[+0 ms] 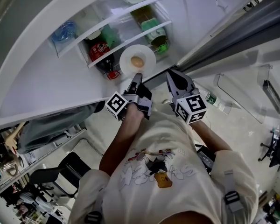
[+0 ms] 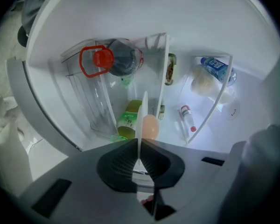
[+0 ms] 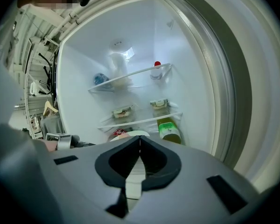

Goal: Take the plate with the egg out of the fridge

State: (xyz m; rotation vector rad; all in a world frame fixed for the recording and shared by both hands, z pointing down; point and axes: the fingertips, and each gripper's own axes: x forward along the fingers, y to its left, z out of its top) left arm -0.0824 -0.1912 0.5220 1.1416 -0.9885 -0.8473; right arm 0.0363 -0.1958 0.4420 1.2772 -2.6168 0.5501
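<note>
A white plate (image 1: 149,55) with a brown egg (image 1: 137,61) on it is held level in front of the open fridge's shelves. My left gripper (image 1: 137,76) is shut on the plate's near rim. In the left gripper view the plate (image 2: 143,113) shows edge-on between the pads, and the egg (image 2: 150,126) lies just beyond them. My right gripper (image 1: 171,74) hangs to the right of the plate, apart from it, shut with nothing in it. The right gripper view shows its jaws (image 3: 140,139) together, with the plate's rim (image 3: 133,134) just past them.
The fridge shelves hold a cola bottle (image 1: 99,50), a green bottle (image 1: 156,34), a blue-labelled bottle (image 1: 65,31) and lidded boxes (image 3: 122,111). A dark bottle with a red cap (image 2: 116,59) stands beside the plate. The fridge's grey frame (image 1: 233,41) runs along the right.
</note>
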